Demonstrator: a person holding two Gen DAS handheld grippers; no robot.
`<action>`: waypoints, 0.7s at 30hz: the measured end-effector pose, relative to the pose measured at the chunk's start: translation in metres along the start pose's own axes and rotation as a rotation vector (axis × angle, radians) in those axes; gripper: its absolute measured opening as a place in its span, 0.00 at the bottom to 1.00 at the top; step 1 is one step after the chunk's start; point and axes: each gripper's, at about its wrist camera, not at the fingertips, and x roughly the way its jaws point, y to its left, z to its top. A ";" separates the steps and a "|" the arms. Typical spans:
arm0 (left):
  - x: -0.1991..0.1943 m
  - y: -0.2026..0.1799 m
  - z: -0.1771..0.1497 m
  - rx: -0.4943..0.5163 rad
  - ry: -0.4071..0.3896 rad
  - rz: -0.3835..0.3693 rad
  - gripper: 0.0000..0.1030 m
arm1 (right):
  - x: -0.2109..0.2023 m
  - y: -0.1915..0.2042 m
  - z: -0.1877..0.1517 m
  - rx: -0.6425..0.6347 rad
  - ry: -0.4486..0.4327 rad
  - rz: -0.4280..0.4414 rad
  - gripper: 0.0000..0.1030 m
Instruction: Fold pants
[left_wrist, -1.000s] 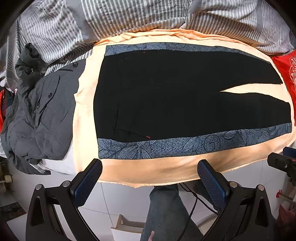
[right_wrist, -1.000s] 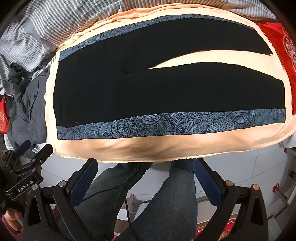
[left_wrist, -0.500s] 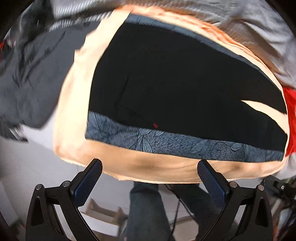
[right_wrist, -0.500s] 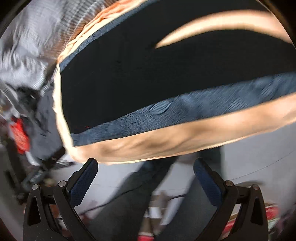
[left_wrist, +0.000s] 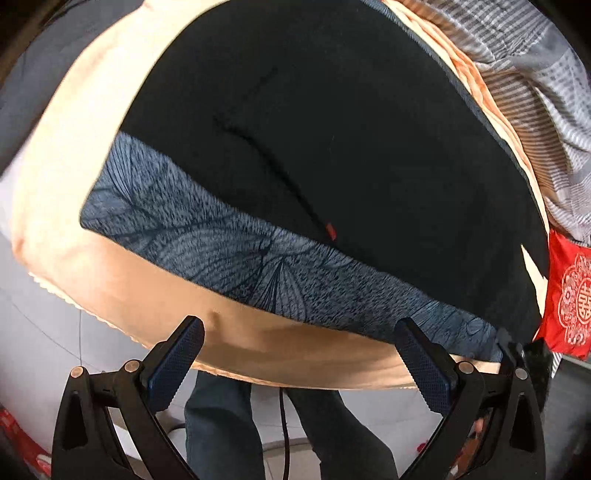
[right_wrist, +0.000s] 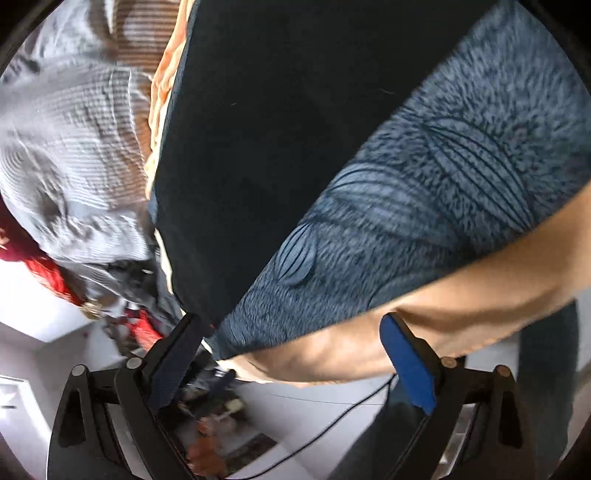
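Observation:
Black pants with a blue-grey leaf-print side stripe lie flat on a peach sheet. My left gripper is open, pointing steeply down just off the bed's front edge, below the stripe near the waist end. Nothing is between its fingers. In the right wrist view the pants and stripe run diagonally. My right gripper has its jaws wide and closing. The stripe's lower corner and the sheet's edge show between them, and the pads press on nothing.
A grey striped duvet lies behind the pants and a red embroidered cloth at the right end. The person's jeans-clad legs and a black cable are below the bed edge over white tiles. Grey clothes lie left.
Both grippers have come down close to the bed's front edge and rolled, so the pants fill the views and sit tilted. The right view went from the whole pants to one end of the stripe.

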 end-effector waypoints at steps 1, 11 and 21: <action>0.002 0.000 0.000 -0.004 0.007 -0.009 1.00 | 0.003 -0.005 0.002 0.010 0.002 0.027 0.92; 0.003 0.001 0.007 0.019 0.007 -0.048 1.00 | 0.025 0.012 0.014 0.048 0.014 0.303 0.80; -0.009 0.027 0.009 -0.140 -0.040 -0.179 1.00 | 0.018 0.072 0.018 0.006 0.072 0.287 0.09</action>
